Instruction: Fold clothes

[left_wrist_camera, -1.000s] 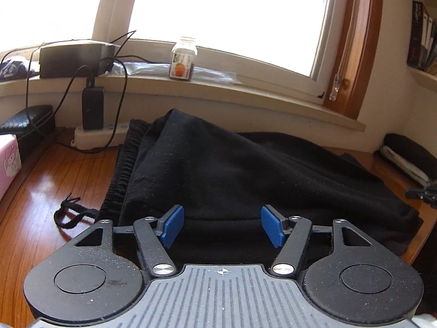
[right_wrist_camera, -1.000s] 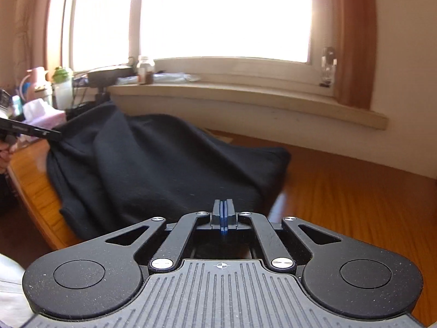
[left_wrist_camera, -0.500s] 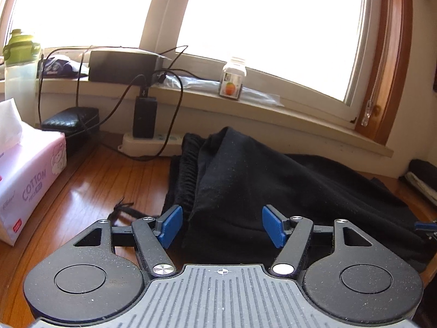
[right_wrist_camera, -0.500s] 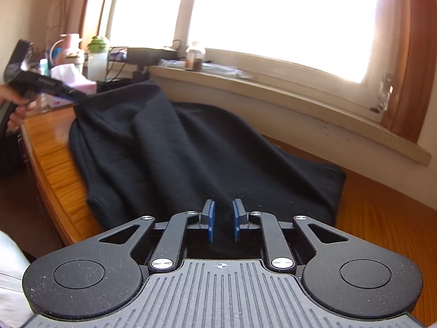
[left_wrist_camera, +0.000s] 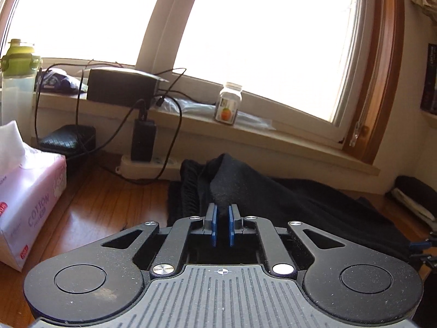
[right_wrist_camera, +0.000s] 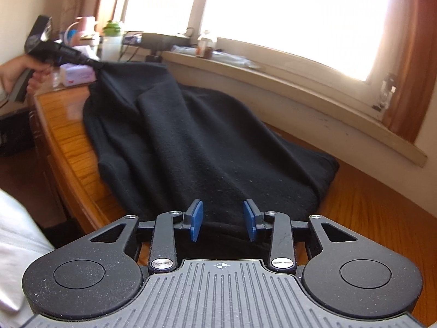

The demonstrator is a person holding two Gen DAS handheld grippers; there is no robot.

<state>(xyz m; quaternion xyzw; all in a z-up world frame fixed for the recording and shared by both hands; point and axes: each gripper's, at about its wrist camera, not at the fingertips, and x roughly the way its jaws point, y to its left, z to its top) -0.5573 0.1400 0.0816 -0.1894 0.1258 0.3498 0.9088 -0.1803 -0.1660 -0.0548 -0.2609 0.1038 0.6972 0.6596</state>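
Left gripper (left_wrist_camera: 221, 228): the blue pads (left_wrist_camera: 213, 227) stand nearly together, jaws having just been closing, and a raised fold of the black garment (left_wrist_camera: 286, 202) is pinched between them. The right wrist view confirms this: the left gripper (right_wrist_camera: 97, 64) holds a corner of the cloth lifted off the desk, and the fabric hangs taut from that point down to the tabletop. A person's hand (right_wrist_camera: 19, 72) holds the tool's handle at the left edge of that view.

Right gripper (right_wrist_camera: 223, 222): pads (right_wrist_camera: 197, 220) spread apart, jaws having just been opening. The near hem of the garment lies between and under them, but the pads do not press on it.

Garment: lies spread across the wooden desk (right_wrist_camera: 377, 213), reaching from the near front edge back toward the wall below the window sill (left_wrist_camera: 273, 134). Its ribbed waistband (left_wrist_camera: 189, 188) shows at the left side in the left wrist view, just beside the pinched fold.

Surroundings, left wrist view: a pink tissue box (left_wrist_camera: 30, 202) sits on the desk well to the left of the garment; a power strip (left_wrist_camera: 147, 168) with a black adapter (left_wrist_camera: 143, 143) lies against the wall behind it. A small jar (left_wrist_camera: 229, 104) stands on the sill, and a green-lidded bottle (left_wrist_camera: 17, 82) stands at far left.
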